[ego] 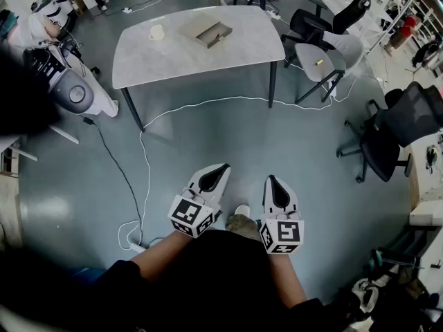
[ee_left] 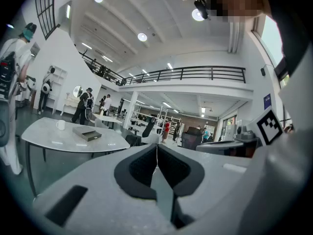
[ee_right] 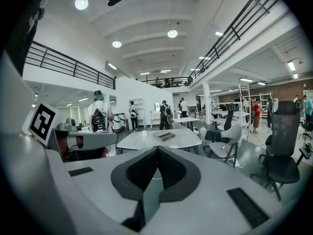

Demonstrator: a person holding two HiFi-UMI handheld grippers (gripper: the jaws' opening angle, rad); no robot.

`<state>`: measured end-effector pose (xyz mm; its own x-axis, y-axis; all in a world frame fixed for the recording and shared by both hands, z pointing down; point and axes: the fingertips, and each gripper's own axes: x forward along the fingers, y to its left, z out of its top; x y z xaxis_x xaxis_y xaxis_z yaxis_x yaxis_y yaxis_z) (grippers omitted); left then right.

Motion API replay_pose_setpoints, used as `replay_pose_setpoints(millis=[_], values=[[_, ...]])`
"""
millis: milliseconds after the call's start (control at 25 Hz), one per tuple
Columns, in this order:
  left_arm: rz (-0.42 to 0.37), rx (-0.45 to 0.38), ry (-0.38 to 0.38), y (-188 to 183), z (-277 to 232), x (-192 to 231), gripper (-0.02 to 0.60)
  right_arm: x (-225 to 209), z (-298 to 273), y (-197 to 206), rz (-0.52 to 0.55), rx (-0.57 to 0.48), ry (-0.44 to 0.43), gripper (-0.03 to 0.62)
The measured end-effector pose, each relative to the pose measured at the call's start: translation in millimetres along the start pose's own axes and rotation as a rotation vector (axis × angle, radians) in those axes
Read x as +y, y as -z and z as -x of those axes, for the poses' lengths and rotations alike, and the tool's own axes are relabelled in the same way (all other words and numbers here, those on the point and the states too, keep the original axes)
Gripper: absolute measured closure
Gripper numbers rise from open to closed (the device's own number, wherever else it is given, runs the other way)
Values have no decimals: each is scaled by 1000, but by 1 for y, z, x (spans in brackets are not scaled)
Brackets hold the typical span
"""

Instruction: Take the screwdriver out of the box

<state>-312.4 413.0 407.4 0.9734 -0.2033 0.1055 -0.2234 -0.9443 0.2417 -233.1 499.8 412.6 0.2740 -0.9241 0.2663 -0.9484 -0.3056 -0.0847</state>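
On one table (ego: 181,55), one box (ego: 213,32) and one cup (ego: 157,32) were seen; the left gripper (ego: 221,167) and right gripper (ego: 270,179) were held closed, both empty.

Closed right gripper (ee_right: 157,147) facing a distant table (ee_right: 180,139).
Dark pads (ee_right: 142,170) meet at the tips (only a thin seam between them), nothing gripped. Beyond the tips, on the pale tabletop: white cup (ee_right: 144,133) to the left, flat grey box (ee_right: 164,135) beside it, apart. Box contents too small to make out. Grey chair (ee_right: 230,140) stands right of the table.
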Motion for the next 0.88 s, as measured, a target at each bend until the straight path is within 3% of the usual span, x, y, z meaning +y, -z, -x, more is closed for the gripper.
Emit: replay_pose_setpoints(millis=[360, 560, 880], values=[[-32, -8, -42, 0, -36, -25, 563, -48, 3, -7, -28, -41, -33, 583], [2, -43, -84, 5, -47, -38, 565, -71, 4, -4, 4, -41, -73, 583], [13, -16, -126, 19, -57, -36, 564, -79, 3, 15, -25, -6, -105, 583]])
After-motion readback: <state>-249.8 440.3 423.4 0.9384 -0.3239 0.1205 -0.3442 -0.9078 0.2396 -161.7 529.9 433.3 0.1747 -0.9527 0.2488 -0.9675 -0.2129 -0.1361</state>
